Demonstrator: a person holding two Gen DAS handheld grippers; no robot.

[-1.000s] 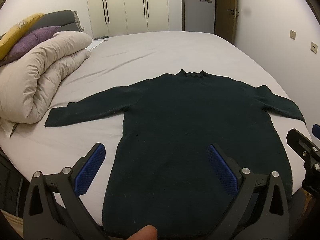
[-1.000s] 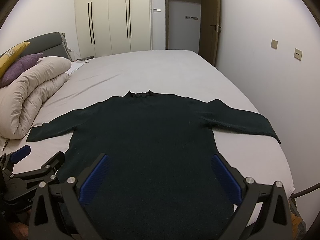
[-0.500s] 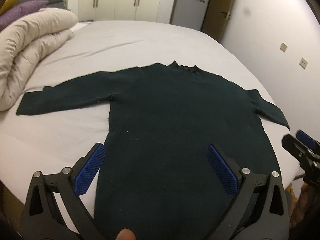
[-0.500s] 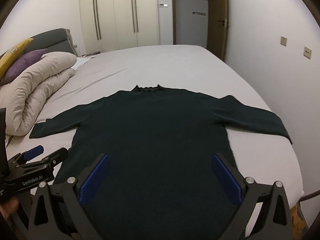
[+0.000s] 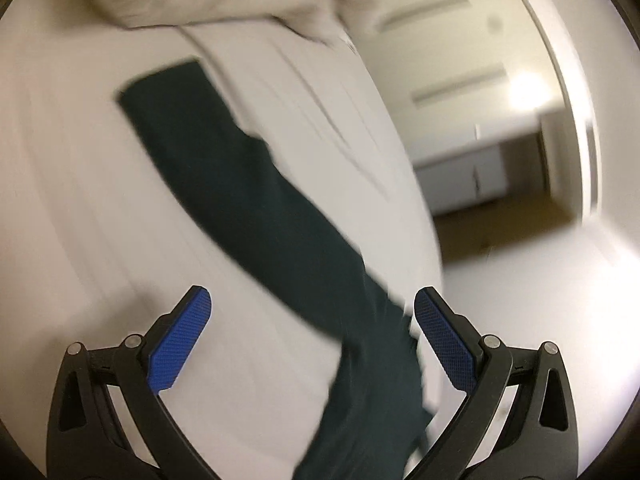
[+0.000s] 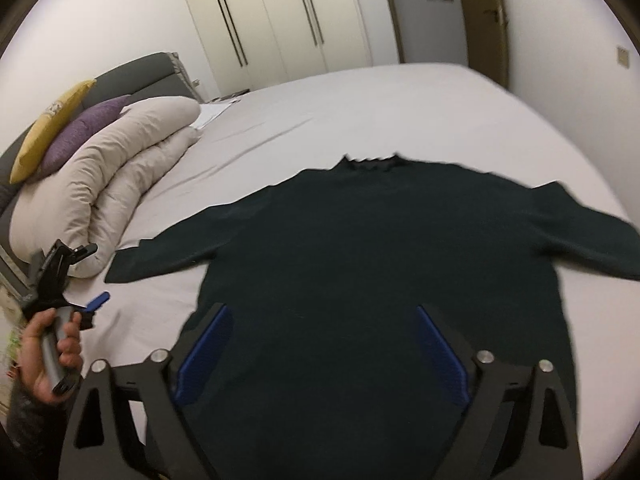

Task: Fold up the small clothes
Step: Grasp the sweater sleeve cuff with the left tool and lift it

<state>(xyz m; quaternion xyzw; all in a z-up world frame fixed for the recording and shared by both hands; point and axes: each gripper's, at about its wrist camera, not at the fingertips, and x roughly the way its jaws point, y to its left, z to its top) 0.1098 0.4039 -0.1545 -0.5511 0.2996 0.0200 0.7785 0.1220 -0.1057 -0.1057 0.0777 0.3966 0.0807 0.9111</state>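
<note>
On the bed (image 6: pixel 400 96), sweater (image 6: pixel 380 260) lies flat, collar toward 12 o'clock, sleeves spanning 9 to 3. Right gripper (image 6: pixel 320 344) closing, nothing pinched; left gripper (image 5: pixel 312 344) apart, empty.

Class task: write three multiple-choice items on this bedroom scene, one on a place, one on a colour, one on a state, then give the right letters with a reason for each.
1. Where does the sweater lie?
A. on the floor
B. on the bed
C. on a chair

2. What colour is the pillow just below the yellow pillow?
A. purple
B. red
C. white

3. How are the sweater's sleeves?
A. folded over the chest
B. rolled up
C. spread out to both sides

Answers:
1 B: it lies flat on the grey sheet.
2 A: a purple cushion rests above the duvet.
3 C: one sleeve reaches out to each side.
</note>
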